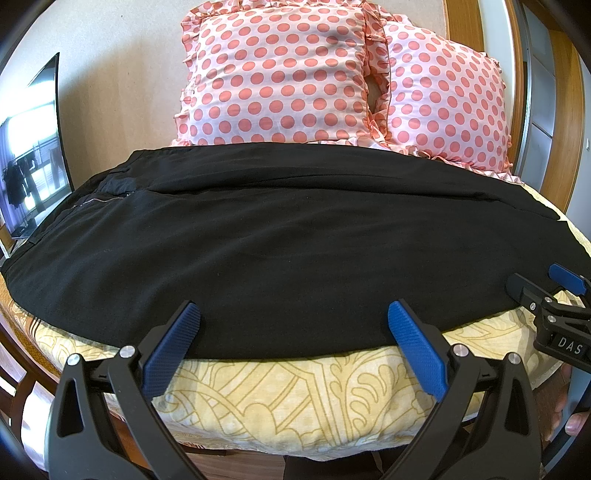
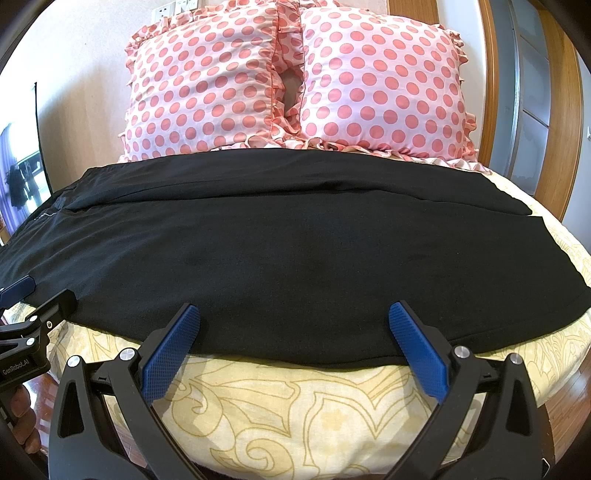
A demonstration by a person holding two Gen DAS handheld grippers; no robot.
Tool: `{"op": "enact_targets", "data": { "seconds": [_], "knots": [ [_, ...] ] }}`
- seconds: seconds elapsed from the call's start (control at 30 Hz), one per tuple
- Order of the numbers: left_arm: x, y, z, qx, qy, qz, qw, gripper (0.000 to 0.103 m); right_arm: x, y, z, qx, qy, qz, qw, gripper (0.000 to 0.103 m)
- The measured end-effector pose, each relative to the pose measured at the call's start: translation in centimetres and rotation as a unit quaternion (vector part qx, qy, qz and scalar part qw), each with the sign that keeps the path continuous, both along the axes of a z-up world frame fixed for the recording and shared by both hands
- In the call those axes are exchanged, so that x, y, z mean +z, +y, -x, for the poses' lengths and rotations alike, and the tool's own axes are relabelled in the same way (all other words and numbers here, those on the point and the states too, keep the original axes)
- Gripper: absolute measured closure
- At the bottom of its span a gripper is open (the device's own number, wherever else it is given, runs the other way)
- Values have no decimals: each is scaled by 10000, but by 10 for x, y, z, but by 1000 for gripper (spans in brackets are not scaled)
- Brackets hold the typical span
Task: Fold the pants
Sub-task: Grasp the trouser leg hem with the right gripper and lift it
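jaws of left gripper (image 1: 293,314) and right gripper (image 2: 294,314) spread wide, empty, tips over the black pants' (image 1: 277,251) near edge.

Matt black cloth pants (image 1: 280,251), textured blue plastic tongs (image 1: 293,317), printed cotton bedsheet (image 1: 295,402)

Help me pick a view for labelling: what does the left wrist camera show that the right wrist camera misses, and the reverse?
Left wrist only: the pants' zipper near the waist end, and the right gripper at the edge.

Right wrist only: a wall socket above the pillows, and the left gripper.

Both: black pants spread across the yellow patterned bedspread, two polka-dot pillows behind, each gripper open over the near edge.
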State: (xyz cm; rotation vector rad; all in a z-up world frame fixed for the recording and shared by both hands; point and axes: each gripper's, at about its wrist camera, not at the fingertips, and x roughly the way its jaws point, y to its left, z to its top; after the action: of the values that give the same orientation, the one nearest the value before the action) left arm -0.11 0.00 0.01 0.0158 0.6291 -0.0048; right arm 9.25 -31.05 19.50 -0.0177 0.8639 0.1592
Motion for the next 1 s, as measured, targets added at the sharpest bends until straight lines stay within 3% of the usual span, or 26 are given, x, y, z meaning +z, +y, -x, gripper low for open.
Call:
{"op": "enact_targets", "data": {
  "seconds": [0.27,0.4,0.5,0.63,0.83,0.87,0.93,1.0],
  "knots": [
    [3,0,1,-10,10,-8,10000,2,-3,8,6,9,6,-6,10000,1],
    [7,1,-3,-61,193,-1,9998,2,-3,2,-11,235,361,-113,9990,1],
    [15,7,-11,-83,272,103,9995,2,14,-29,-32,-199,48,-3,9998,1],
    [23,18,-20,40,130,283,9995,2,36,-84,-92,-989,-149,-15,9950,1],
    [34,24,-41,-139,97,574,9982,2,12,-167,-226,-2432,649,164,9677,2],
    [35,23,-43,-162,81,587,9981,2,4,-177,-243,-2581,749,240,9629,7],
    [37,24,-49,-194,64,621,9979,2,-17,-196,-282,-2893,1052,420,9505,36],
    [39,25,-54,-244,21,679,9974,2,-37,-213,-309,-3192,1337,411,9373,44]
  ]
}}
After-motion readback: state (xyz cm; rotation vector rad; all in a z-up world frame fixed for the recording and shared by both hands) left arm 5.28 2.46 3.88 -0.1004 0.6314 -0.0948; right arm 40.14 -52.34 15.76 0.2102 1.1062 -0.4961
